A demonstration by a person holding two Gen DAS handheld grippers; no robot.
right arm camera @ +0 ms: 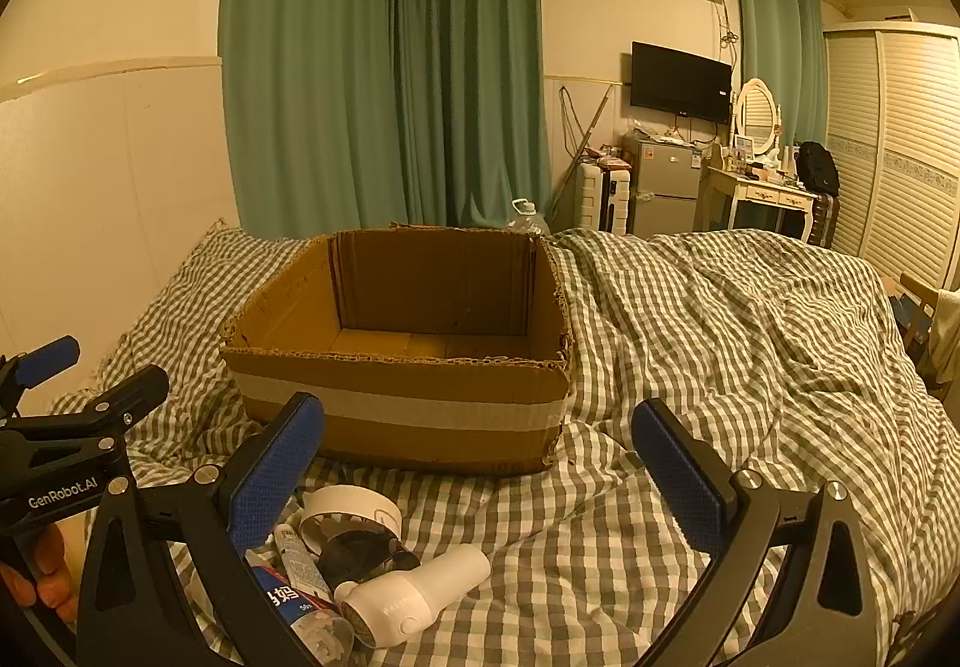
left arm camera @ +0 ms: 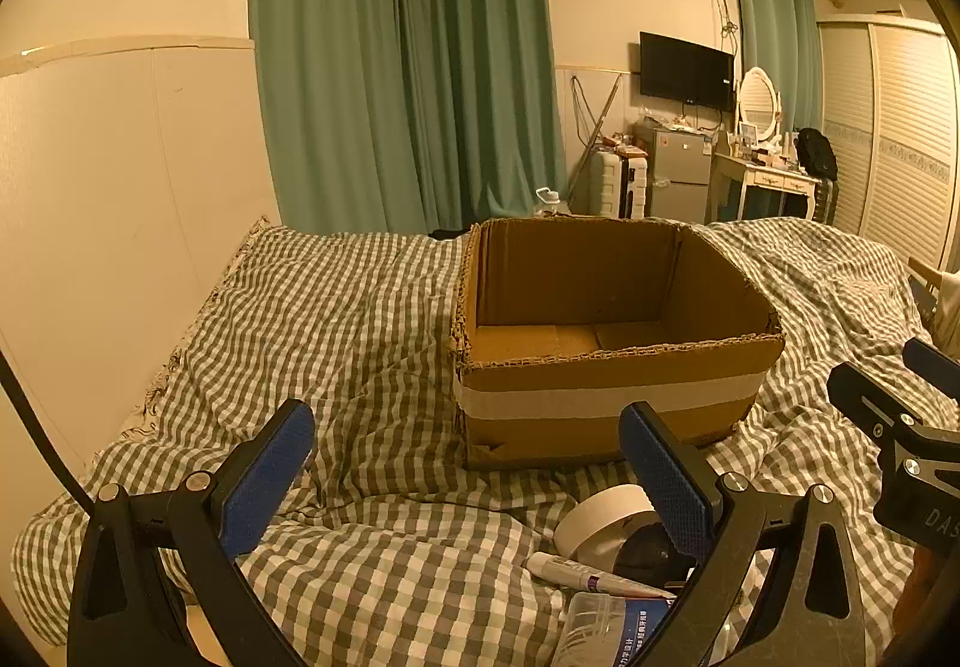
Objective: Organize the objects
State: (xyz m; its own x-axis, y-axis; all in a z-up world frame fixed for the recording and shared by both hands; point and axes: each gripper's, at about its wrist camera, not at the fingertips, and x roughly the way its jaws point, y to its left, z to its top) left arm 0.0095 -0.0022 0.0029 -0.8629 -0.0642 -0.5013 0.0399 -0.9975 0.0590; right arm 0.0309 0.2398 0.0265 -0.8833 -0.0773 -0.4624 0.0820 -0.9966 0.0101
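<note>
An open, empty cardboard box (left arm camera: 606, 397) (right arm camera: 402, 403) with a pale tape band stands on the checked bedspread. In front of it lies a small pile: a white tape roll (left arm camera: 600, 523) (right arm camera: 354, 505), a dark round object (right arm camera: 360, 553), a small tube (left arm camera: 576, 574) (right arm camera: 297, 550), a blue-labelled clear pack (left arm camera: 618, 625) (right arm camera: 294, 601) and a white handheld device (right arm camera: 420, 589). My left gripper (left arm camera: 465, 478) hovers open left of the pile, nothing between its blue pads. My right gripper (right arm camera: 480, 478) hangs open above bare bedspread right of the pile.
The rumpled green-checked bedspread (right arm camera: 750, 355) covers the whole bed. A cream wall panel (left arm camera: 108, 223) borders the left side. Beyond the bed stand green curtains (left arm camera: 408, 67), a small fridge (right arm camera: 666, 187), a dressing table (right arm camera: 762, 199) and a louvred wardrobe (right arm camera: 900, 151).
</note>
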